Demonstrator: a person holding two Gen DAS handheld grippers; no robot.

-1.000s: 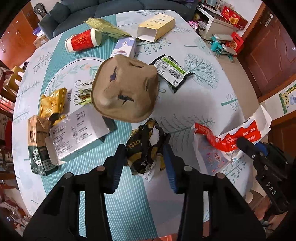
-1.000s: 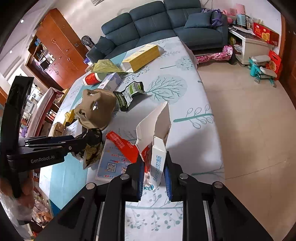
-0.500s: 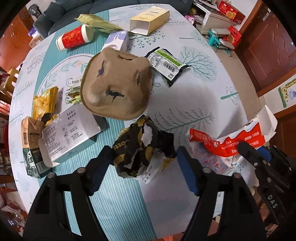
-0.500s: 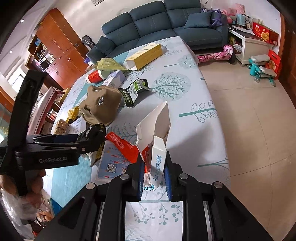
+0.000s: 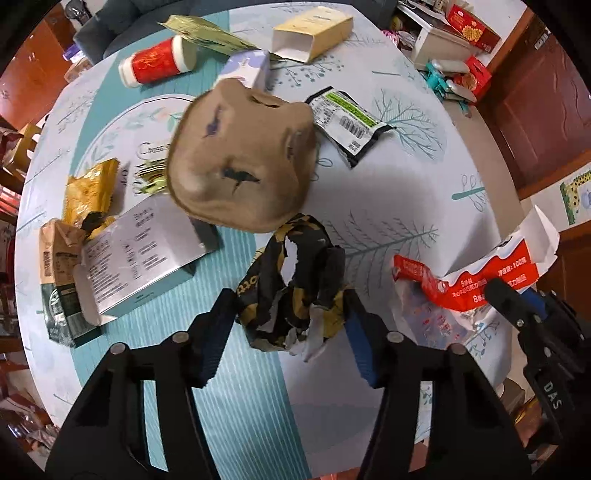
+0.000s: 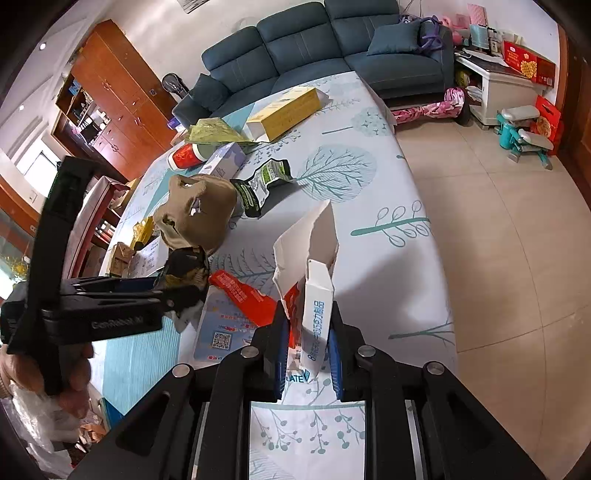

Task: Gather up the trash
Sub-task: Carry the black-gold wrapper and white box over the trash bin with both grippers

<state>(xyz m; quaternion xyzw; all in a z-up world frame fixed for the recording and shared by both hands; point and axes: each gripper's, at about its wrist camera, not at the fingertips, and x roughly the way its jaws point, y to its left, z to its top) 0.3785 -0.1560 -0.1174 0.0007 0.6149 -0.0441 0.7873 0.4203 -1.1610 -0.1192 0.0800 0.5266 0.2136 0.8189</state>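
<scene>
My left gripper (image 5: 286,332) has its jaws around a crumpled black-and-gold wrapper (image 5: 295,288) on the round table; the pads touch or nearly touch its sides. The wrapper also shows in the right wrist view (image 6: 184,273), at the left gripper's tip. My right gripper (image 6: 308,347) is shut on a torn white-and-red carton (image 6: 314,280), held upright above the table's near edge. That carton shows in the left wrist view (image 5: 480,277) at the right. A brown moulded paper tray (image 5: 240,162) lies upside down just beyond the wrapper.
The table (image 5: 406,192) carries more litter: a red cup (image 5: 159,62), a yellow box (image 5: 314,31), a black-green pouch (image 5: 347,122), a silver-teal box (image 5: 144,258), a yellow snack bag (image 5: 88,192) and a brown pack (image 5: 55,273). A blue sofa (image 6: 325,48) stands beyond. The floor (image 6: 498,221) lies to the right.
The left gripper's jaws, wide open half a second ago, have closed in on the black-and-gold wrapper. The right gripper keeps its hold on the carton and has barely moved.
</scene>
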